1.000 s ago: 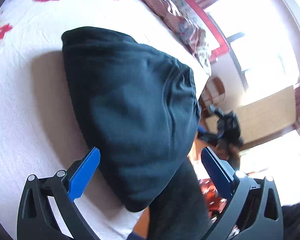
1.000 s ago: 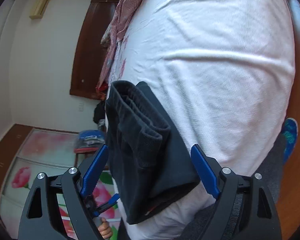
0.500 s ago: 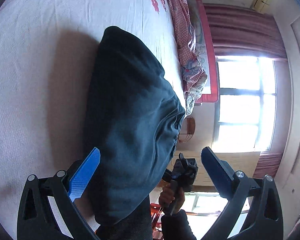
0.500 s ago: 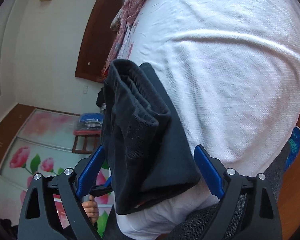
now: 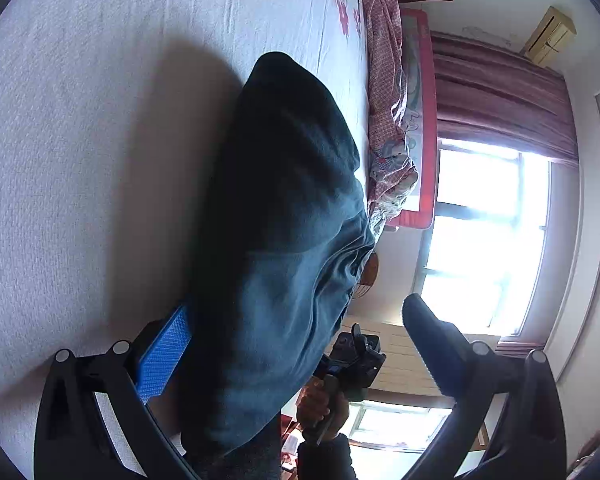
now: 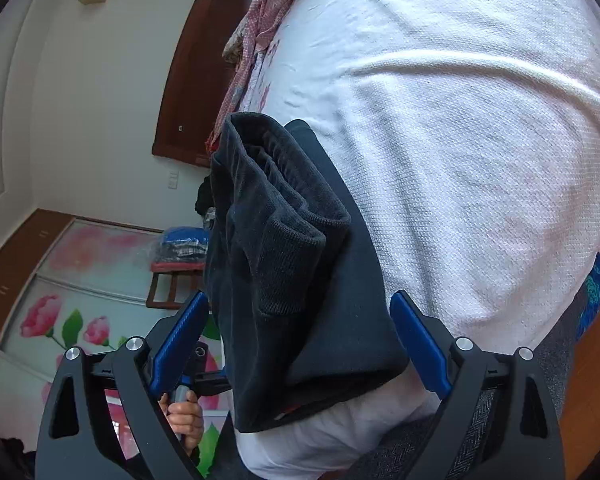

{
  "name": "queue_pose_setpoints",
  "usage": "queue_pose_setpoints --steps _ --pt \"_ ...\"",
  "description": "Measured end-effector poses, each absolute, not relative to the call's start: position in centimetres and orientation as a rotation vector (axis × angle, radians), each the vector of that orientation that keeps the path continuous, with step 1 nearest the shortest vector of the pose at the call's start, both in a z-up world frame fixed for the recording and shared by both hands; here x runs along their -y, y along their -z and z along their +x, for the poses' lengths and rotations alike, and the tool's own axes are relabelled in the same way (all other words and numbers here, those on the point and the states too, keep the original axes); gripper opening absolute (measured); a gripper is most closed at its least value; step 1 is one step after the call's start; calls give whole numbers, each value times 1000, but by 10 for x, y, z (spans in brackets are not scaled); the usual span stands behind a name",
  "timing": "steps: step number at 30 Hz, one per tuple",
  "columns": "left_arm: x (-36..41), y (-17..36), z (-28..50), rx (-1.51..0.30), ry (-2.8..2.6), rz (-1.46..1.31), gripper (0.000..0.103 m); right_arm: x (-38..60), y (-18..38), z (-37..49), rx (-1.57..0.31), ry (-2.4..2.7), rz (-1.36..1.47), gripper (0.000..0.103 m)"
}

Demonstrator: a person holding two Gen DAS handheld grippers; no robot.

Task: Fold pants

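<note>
Pants (image 6: 296, 264) folded dark on white bedspread (image 6: 480, 140), no legible writing, left claw (image 5: 296, 344) and right claw (image 6: 300, 332) both spread wide

I see the dark pants (image 6: 300, 280) folded into a thick bundle. They lie near the edge of the white bedsheet (image 6: 480, 140), ribbed cuffs stacked on top.

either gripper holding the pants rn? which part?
Neither. Left gripper and right gripper both stand open around the folded pants, which lie on the bed; neither is clamped on the cloth.
</note>
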State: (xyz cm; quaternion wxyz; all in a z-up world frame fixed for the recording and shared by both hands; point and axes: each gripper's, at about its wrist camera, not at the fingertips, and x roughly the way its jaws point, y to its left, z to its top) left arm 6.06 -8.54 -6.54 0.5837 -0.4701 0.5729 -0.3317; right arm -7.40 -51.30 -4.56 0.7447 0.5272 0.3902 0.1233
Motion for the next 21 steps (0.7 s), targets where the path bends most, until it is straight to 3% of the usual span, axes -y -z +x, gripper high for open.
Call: queue_pose_setpoints --steps 9,21 --pt "99 65 61 -1441 589 -837 101 510 44 -67 -877 -270 1135 93" --pt "119 75 67 -1447 684 -908 101 505 43 -67 -871 -268 1095 93"
